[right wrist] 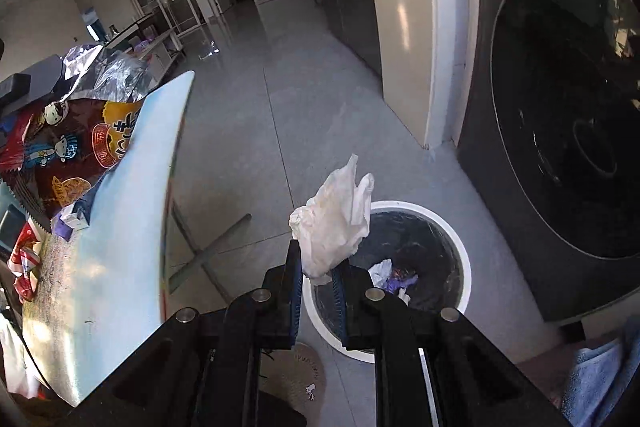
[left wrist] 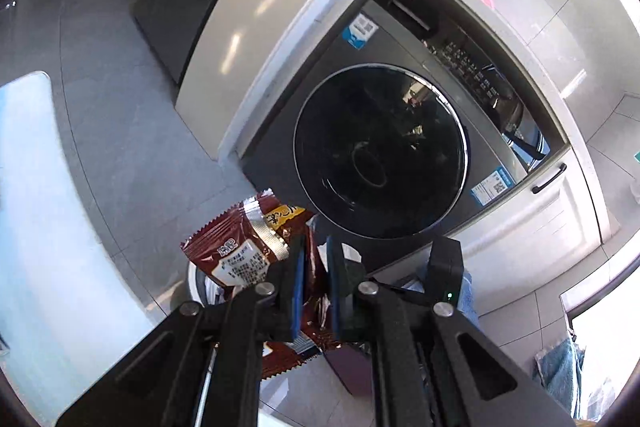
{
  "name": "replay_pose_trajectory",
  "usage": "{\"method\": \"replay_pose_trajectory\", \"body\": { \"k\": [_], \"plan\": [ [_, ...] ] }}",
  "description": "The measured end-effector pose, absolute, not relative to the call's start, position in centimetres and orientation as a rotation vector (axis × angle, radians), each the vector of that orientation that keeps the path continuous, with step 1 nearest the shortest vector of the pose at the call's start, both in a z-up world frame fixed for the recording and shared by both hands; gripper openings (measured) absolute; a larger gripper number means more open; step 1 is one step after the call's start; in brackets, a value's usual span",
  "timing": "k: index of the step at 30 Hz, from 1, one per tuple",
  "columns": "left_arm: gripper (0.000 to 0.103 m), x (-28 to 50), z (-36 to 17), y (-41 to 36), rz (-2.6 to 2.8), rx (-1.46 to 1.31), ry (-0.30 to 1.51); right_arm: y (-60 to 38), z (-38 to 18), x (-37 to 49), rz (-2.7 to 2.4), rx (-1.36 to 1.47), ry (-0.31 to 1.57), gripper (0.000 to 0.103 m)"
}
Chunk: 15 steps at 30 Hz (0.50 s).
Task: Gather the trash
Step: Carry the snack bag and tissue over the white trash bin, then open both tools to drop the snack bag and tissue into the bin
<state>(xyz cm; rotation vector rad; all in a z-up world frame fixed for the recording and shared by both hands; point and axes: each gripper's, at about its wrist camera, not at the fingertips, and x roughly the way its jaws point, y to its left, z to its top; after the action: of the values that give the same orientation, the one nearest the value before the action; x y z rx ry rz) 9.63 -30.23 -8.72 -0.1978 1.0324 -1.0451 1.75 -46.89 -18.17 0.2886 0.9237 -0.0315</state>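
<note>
Above the round white-rimmed trash bin [right wrist: 460,259] beside the grey front-loading washing machine [right wrist: 560,107], the right gripper [right wrist: 318,279] pinches a crumpled white tissue [right wrist: 334,223] — nearly closed on it. The left gripper [left wrist: 314,267] clamps a dark red foil snack wrapper [left wrist: 240,247], the bin barely visible beneath. Released off-centre, the light tissue could drift outside the rim — the wrapper likewise.

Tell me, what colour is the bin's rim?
White rim with a dark liner inside; clearest in the right wrist view.
</note>
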Motion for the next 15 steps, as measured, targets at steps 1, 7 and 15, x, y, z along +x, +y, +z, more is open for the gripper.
{"method": "replay_pose_trajectory", "body": {
  "k": [1, 7, 15],
  "plan": [
    [0.01, 10.1, -9.8, -31.7, -1.051, -0.197, 1.059, -47.7, -19.0, 1.9, -0.041, 0.299, 0.941, 0.013],
    [0.011, 12.2, -15.9, -38.3, -1.073, -0.22, 1.203, -50.6, -23.4, 3.0, -0.08, 0.326, 1.016, 0.016],
    [0.042, 13.0, -18.8, -40.0, -1.06, -0.26, 1.26, -53.0, -25.8, 2.7, -0.148, 0.355, 1.051, 0.038]
  ]
}}
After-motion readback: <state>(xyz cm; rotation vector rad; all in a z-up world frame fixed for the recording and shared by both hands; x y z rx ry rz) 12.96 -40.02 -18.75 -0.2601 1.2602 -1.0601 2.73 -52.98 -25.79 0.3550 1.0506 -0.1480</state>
